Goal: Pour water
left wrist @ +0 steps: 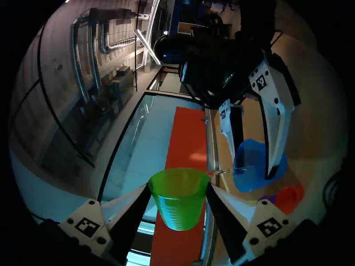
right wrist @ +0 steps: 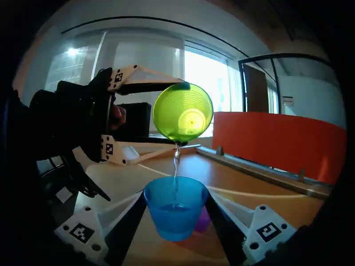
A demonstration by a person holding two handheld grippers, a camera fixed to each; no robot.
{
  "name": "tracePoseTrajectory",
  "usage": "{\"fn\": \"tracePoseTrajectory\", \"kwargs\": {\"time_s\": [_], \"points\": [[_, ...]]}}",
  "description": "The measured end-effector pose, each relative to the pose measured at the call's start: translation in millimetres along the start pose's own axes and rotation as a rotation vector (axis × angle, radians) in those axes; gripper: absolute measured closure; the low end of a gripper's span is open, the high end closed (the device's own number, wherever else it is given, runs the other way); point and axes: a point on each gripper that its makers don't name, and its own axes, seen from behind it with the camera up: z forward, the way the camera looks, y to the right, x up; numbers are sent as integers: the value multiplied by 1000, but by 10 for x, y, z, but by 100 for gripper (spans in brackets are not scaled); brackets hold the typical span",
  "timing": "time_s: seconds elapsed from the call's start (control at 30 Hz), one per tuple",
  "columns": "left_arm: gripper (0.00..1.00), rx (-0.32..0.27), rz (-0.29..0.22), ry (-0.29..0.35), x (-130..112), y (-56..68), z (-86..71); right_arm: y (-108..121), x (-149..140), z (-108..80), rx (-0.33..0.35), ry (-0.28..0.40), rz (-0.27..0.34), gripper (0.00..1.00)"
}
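Observation:
My left gripper (left wrist: 178,201) is shut on a translucent green cup (left wrist: 179,203), tipped on its side. In the right gripper view that green cup (right wrist: 183,111) shows its open mouth, and a thin stream of water (right wrist: 176,166) falls from its rim. Below it my right gripper (right wrist: 175,213) is shut on an upright blue cup (right wrist: 175,213) with some water in it. The left gripper view shows the blue cup (left wrist: 253,166) between the fingers (left wrist: 277,128) of the right gripper. The left gripper's fingers (right wrist: 137,80) and a gloved hand (right wrist: 84,119) appear at the left of the right gripper view.
A wooden table (right wrist: 248,190) lies under the cups, with an orange panel (right wrist: 284,142) along its far edge. An orange cup (left wrist: 290,197) and a purple cup (left wrist: 266,199) stand near the blue one. The purple cup (right wrist: 203,219) peeks out behind the blue cup. Bright windows (right wrist: 204,84) lie beyond.

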Motion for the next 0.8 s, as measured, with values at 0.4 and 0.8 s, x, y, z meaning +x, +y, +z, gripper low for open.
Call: {"fn": "tracePoseTrajectory", "kwargs": {"time_s": [0.4, 0.8], "points": [[13, 1, 41, 3, 16, 2, 1, 2, 19, -6, -1, 4, -2, 9], [13, 5, 76, 5, 28, -30, 7, 7, 22, -9, -2, 5, -1, 9]]}}
